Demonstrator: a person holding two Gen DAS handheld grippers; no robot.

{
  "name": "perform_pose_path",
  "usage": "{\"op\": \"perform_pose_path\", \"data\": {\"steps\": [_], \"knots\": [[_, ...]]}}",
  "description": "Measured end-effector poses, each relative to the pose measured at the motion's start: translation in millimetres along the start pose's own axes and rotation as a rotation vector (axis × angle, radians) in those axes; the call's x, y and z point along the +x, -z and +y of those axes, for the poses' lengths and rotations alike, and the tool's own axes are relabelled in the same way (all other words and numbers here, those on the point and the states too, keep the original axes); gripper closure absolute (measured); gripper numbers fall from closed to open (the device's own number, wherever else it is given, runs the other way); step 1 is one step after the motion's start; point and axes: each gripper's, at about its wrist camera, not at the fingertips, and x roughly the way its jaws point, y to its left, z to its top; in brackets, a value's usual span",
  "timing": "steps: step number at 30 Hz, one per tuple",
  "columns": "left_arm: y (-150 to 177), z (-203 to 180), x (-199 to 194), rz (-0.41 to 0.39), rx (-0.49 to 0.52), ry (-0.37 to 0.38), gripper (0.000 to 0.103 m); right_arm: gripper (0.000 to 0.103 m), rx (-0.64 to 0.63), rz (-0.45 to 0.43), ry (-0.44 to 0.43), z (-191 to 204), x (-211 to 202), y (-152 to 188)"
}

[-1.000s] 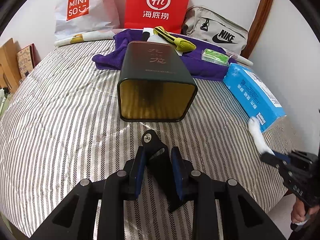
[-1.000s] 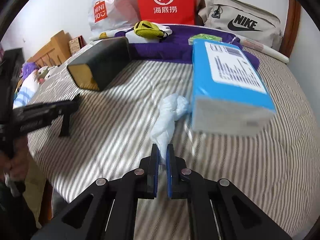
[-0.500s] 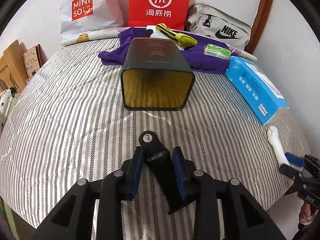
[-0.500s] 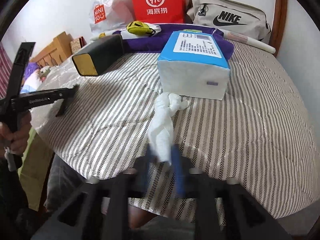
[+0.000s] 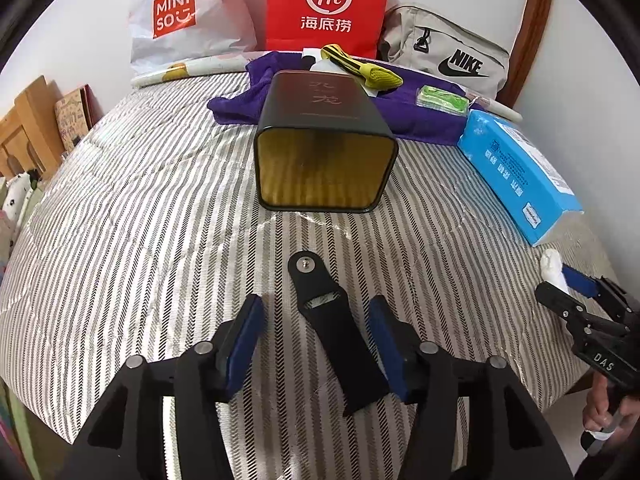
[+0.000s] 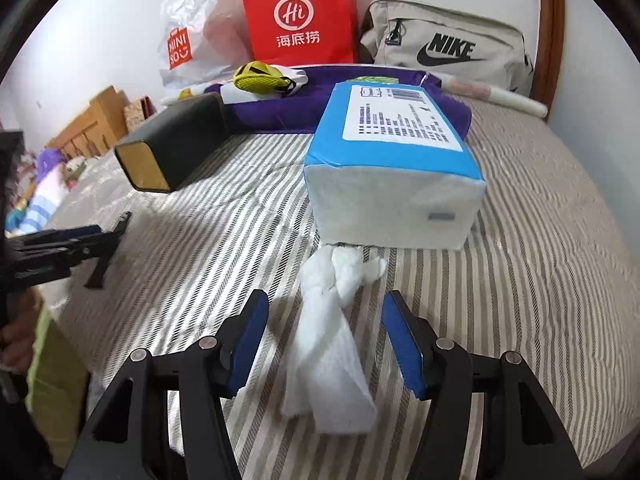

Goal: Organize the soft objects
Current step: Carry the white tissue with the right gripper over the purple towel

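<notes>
Comparing with a second ago:
Left gripper: its jaws have just been opening and are now seen spread apart; the black strap, pinched between them before, is released and lies flat on the striped bedcover in the gap, touched by neither pad.
Right gripper: clenched on the white tissue earlier, its jaws have just been opening; the pads now stand clear of it on both sides.
White tissue: a twisted strip is laid on the bedcover at lower centre of the right wrist view, its knotted end just before the blue tissue pack; a second ago it was held lifted.
Dark tin: left on its side at centre of the left wrist view, open gold end toward the camera, unchanged.
Purple cloth: kept behind the tin, at the upper part of the frame.
</notes>
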Motion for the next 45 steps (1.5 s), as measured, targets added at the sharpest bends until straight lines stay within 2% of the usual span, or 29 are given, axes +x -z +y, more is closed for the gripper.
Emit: {"op": "perform_pose_path", "data": {"steps": [2,4,6,10,15,16,17,18,21,23,36,45], "knots": [[2,-10,2,-0.017,0.052,-0.044,0.051,0.049,-0.03,-0.014,0.047,4,2,0],[6,-15,-1,-0.045,0.077,-0.02,0.074,0.058,-0.036,-0.023,0.041,5,1,1],[7,-14,-4,-0.037,0.086,-0.006,0.075,0.062,-0.029,-0.025,0.048,1,0,1],[12,-8,-10,-0.012,0.077,0.008,0.072,0.063,-0.024,-0.02,0.04,-3,-1,3],[18,-12,-12,-0.039,0.086,-0.012,0.069,0.063,-0.018,-0.025,0.042,-3,-2,3],[19,-13,-11,-0.046,0.085,-0.013,0.074,0.064,-0.016,-0.027,0.041,-3,-1,3],[19,-12,-11,-0.055,0.088,-0.007,0.075,0.067,-0.014,-0.033,0.042,-3,-1,3],[19,-11,-11,-0.064,0.092,-0.001,0.076,0.077,-0.014,-0.039,0.052,-3,-1,3],[17,-4,-12,-0.065,0.065,0.03,0.08,0.083,-0.014,-0.035,0.052,-4,-2,3],[15,2,-13,-0.063,0.04,0.061,0.08,0.084,0.001,-0.025,0.04,-6,-3,2],[-5,2,-40,-0.111,0.044,0.086,0.08,0.084,0.005,-0.051,0.003,-3,-30,-9],[-28,1,-58,-0.152,0.053,0.092,0.08,0.084,-0.019,-0.101,-0.006,3,-53,-30]]}}
